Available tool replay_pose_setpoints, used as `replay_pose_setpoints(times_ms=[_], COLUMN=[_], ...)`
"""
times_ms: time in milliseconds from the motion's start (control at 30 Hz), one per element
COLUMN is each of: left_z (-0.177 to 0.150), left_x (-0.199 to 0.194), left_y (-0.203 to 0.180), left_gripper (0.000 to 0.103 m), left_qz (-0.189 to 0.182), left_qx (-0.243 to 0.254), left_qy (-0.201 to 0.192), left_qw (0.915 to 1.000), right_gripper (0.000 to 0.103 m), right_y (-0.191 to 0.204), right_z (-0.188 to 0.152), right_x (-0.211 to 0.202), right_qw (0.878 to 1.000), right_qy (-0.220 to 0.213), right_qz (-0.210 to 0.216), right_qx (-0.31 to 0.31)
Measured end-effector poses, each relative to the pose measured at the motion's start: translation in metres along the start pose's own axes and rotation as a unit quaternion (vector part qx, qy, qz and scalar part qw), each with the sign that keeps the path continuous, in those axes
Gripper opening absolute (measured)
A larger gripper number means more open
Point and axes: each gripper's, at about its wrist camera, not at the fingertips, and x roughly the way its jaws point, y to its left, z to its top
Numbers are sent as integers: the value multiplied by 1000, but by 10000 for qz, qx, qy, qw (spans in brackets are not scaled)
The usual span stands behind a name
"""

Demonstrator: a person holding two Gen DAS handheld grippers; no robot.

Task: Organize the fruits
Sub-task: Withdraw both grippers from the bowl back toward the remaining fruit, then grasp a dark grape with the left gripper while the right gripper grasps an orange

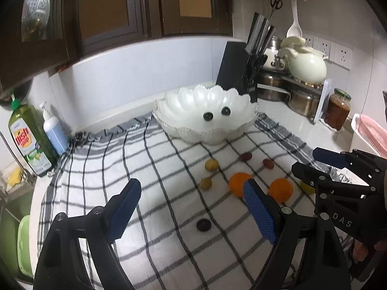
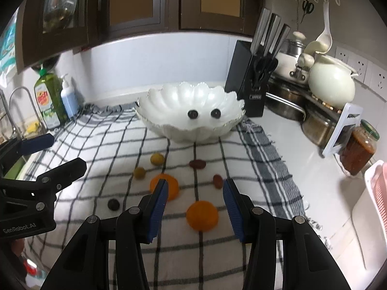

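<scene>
Writing: "DAS" on right gripper (image 1: 325,166), "GenRobot.AI" on left gripper (image 2: 63,154)
Fruit on checked cloth (image 2: 101,145): two oranges (image 2: 202,215), seven in all
Bowl (image 2: 191,113): two dark fruits (image 2: 193,114)
Claws: both spread, empty

Lighting: dim indoor light with a cool cast, falling from above; white scalloped bowl (image 1: 205,113) carries soft sheen on its lobes. Shadows: faint, diffuse, beneath the oranges (image 2: 202,215) on the checked cloth (image 1: 154,169). Upper cabinets (image 2: 150,4) dark, low detail. Distortion: strong fisheye in both views; the backsplash edge bows, corners vignetted black. Sharpness: mild softness overall; the cloth's stripes smear toward the lower edge. Glare: pale gleam on the cream pot (image 1: 307,67).
</scene>
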Motion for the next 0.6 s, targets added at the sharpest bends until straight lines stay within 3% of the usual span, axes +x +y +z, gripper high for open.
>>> replay_pose_setpoints(times_ms=[600], left_z=[-40], left_x=[42], left_y=[-11], left_gripper=[72], left_qz=[23], left_qx=[-88], left_qy=[709], left_qw=[9974], right_gripper=[48], right_y=[-9], right_z=[-36], right_x=[37], right_qw=[9983], right_qy=[518], right_qz=[84], right_qx=[269])
